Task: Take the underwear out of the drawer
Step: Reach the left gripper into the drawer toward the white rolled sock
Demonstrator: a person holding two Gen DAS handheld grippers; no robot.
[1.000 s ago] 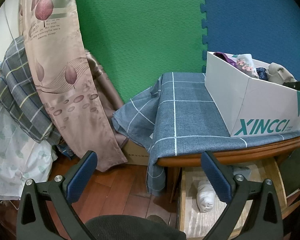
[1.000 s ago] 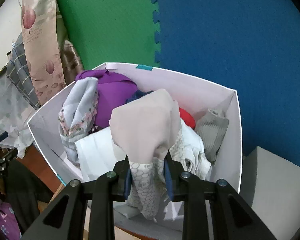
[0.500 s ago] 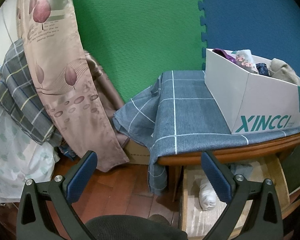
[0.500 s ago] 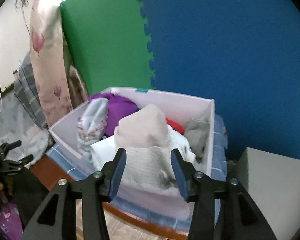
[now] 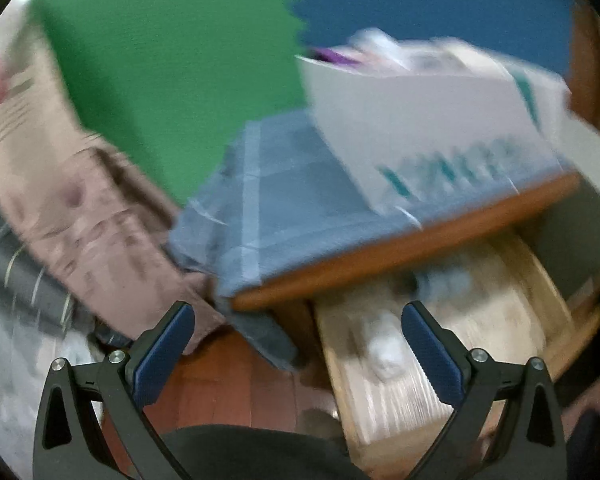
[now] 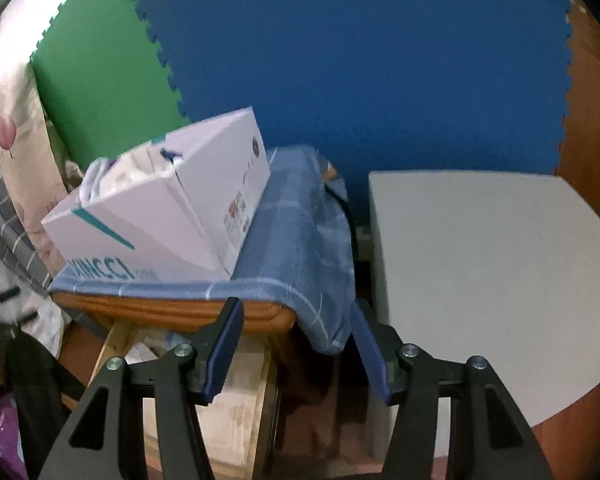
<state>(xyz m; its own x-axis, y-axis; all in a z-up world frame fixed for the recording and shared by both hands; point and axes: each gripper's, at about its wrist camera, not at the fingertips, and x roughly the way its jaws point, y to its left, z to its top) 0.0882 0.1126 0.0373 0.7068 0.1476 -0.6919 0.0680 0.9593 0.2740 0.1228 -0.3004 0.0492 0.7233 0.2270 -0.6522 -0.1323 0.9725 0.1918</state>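
Note:
The wooden drawer stands open under the cloth-covered table; a white rolled piece of underwear lies in it, blurred. The drawer's rim also shows in the right wrist view. A white XINCCI box full of clothes sits on the table; it also shows in the right wrist view. My left gripper is open and empty, above the floor beside the drawer. My right gripper is open and empty, in front of the table's right corner.
A blue checked cloth covers the wooden table. A grey cabinet stands to its right. Patterned curtain and bedding hang left. A dark chair back is below. Green and blue foam mats line the wall.
My right gripper opened, left the beige garment in the box, and pulled back and down to the right. The left wrist view swung sharply and is blurred.

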